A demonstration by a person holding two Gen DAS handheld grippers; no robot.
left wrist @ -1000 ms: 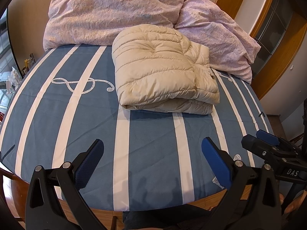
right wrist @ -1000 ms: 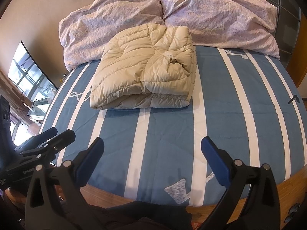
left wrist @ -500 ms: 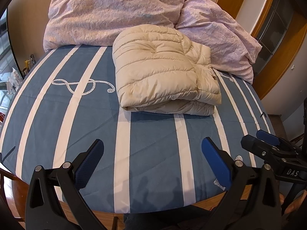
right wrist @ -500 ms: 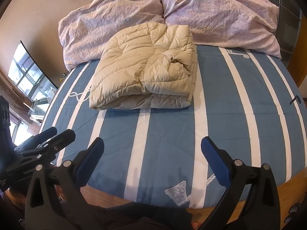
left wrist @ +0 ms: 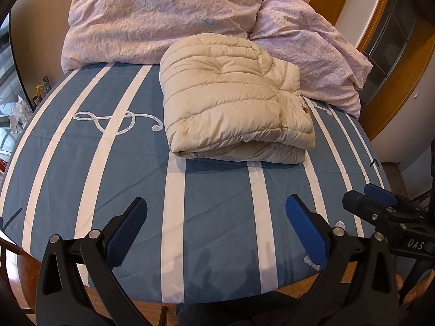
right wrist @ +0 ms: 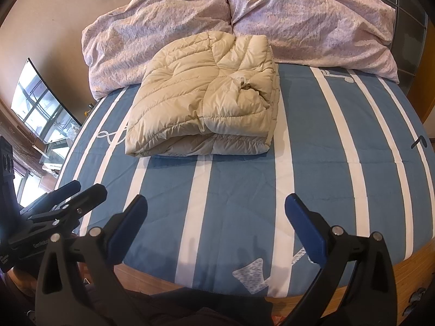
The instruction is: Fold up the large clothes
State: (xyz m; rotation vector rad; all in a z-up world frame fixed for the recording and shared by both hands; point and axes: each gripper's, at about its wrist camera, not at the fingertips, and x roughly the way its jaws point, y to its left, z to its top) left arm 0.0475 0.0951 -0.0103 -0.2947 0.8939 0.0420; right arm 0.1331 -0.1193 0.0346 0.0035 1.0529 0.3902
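Left claw (left wrist: 216,232): I hold it level over the foot edge of the bed (left wrist: 217,203), at 6 o'clock in its own view, blue pads spread wide and gripping nothing.
Right claw (right wrist: 214,231): same pose beside it, also at 6 o'clock in its own view, jaws spread wide and empty; its tips show at 4 o'clock in the left view.
Jacket (left wrist: 233,100): the cream puffer lies folded into a thick block on the striped blue cover, toward 12 o'clock from both claws and well apart from them; its far edge touches the pillows (left wrist: 163,19).
Jacket, right view (right wrist: 209,108): a bunched knot of fabric sits on top at the right half; the folded edge faces me.
Hidden: I cannot see how many layers are under the top fold. The claw bodies cover the near bed rim, and the treble clef print (left wrist: 114,119) is partly under the jacket in the right view.
Cut off: my hands are out of frame; only dark clothing shows at 6 o'clock.
Change: since a second ago both cameras have barely drifted; the jacket sits a touch lower in frame, its shape unchanged, both claws as wide as before.
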